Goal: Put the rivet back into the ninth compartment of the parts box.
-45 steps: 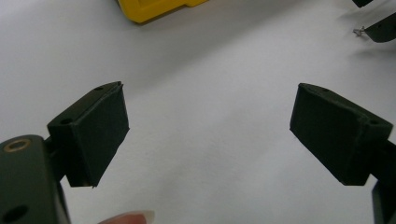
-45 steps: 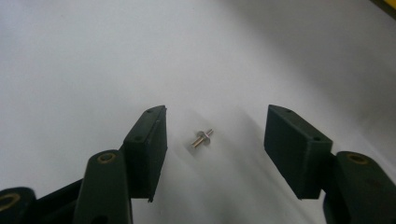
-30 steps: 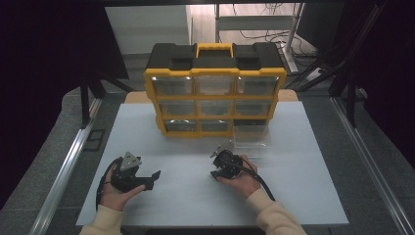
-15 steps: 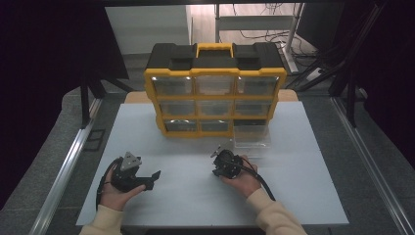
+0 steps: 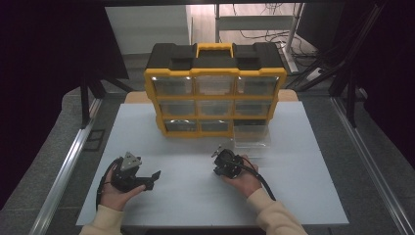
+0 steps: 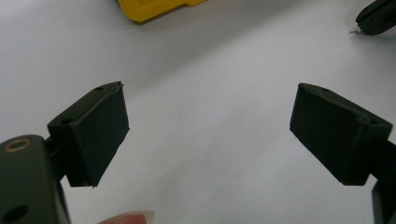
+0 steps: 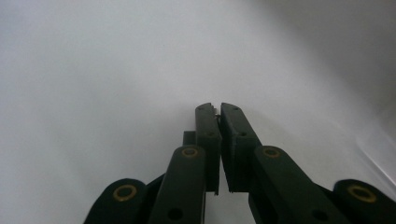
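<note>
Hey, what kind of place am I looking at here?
Probably a lab or workshop recording bench: a white table inside a dark metal frame, a yellow-and-black drawer organizer on it, cables on the floor behind.

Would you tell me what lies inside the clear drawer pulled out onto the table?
The clear drawer in front of the organizer looks empty in the high view; only table shows through it, though tiny parts would be too small to make out.

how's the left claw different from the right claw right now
The left claw stands wide open with bare white table between its jaws; the right claw has just been closing and its jaws now meet, with a tiny thing, too small to tell, at the tips. In the high view the left claw carries a grey plate on top; the right claw points toward the clear drawer. Both are black and hand-held.
</note>
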A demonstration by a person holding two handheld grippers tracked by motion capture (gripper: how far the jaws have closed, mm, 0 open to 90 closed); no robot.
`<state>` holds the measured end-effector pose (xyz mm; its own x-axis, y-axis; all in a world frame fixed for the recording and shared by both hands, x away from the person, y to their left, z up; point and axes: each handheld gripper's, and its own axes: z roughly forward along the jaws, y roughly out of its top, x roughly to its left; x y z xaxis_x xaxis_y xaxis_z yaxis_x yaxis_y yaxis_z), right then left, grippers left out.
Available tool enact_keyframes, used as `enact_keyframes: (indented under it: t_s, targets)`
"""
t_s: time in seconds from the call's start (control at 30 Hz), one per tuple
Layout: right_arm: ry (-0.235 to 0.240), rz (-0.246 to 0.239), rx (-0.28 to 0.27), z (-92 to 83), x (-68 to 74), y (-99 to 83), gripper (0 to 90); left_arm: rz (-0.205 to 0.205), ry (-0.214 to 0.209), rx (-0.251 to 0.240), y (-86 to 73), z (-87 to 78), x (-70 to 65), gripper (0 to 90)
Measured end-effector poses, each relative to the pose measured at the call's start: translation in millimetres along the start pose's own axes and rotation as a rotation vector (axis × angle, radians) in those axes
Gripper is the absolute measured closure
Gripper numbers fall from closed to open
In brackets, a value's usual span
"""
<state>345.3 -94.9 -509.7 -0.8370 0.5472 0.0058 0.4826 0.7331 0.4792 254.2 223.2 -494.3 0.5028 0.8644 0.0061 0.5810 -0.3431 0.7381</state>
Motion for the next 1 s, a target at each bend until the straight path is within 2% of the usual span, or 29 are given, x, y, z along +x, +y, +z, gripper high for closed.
enact_keyframes:
  t_s: [0.27,1.0]
  targets:
    - [-0.014,-0.011,-0.011,-1.6,-0.5,0.2,86.5,0.000,0.001,0.001,-0.3,0.1,0.5,12.0]
    - [-0.006,0.014,-0.072,-22.4,-6.0,0.9,86.6,0.002,0.002,0.001,-0.2,-0.1,0.4,12.0]
